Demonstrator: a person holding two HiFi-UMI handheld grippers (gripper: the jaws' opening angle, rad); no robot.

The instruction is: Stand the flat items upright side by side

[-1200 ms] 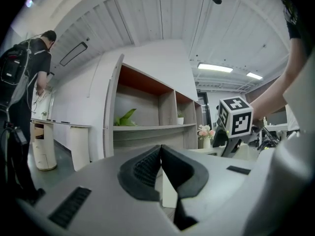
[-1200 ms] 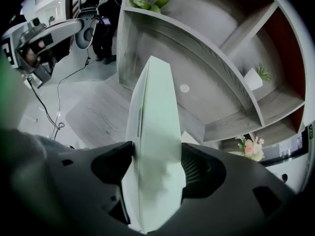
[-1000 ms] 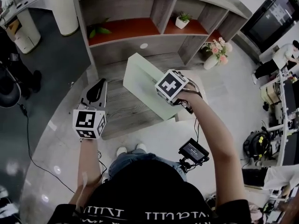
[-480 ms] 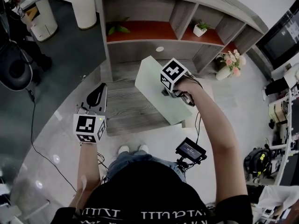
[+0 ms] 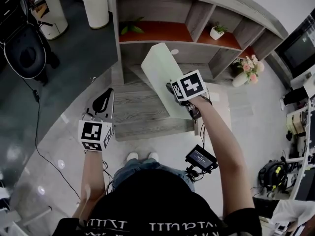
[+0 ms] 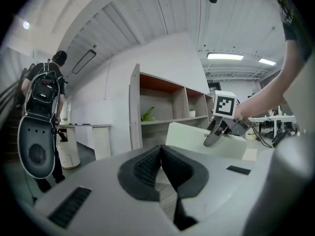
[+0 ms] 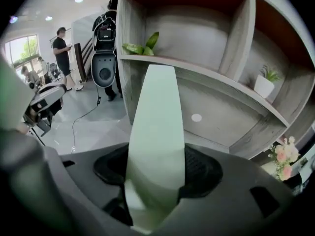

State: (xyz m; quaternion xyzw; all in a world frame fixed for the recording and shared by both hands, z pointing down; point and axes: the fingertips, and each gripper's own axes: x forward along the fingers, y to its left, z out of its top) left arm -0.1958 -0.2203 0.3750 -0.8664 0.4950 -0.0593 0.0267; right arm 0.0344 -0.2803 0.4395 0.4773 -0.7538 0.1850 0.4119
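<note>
Grey wooden shelving [image 5: 197, 23] with open compartments stands ahead of both jaws, and below it lies the wooden counter [image 5: 138, 114].

The right gripper [image 7: 156, 176] has the pale green flat item [image 7: 156, 117] between its jaws. The jaws are closing, and both pads already lie against its two broad faces. The left gripper [image 6: 160, 166] hangs to the side of the counter, well apart from the item. Its jaws are clenched together with nothing between them.

The item's thin edge faces back into the jaws. Its long axis runs straight out from them toward the shelf compartments. Its broad faces look left and right of the jaws, so it is nearly on edge and only a little tilted. Whether its lower edge touches the counter I cannot tell.

To do this step well, I think the grip should first become firm, because the pads hold only the near end and the far end can swing. Then the lower long edge should go down flat on the wood with the faces vertical. The jaws should release only when the item does not lean.
</note>
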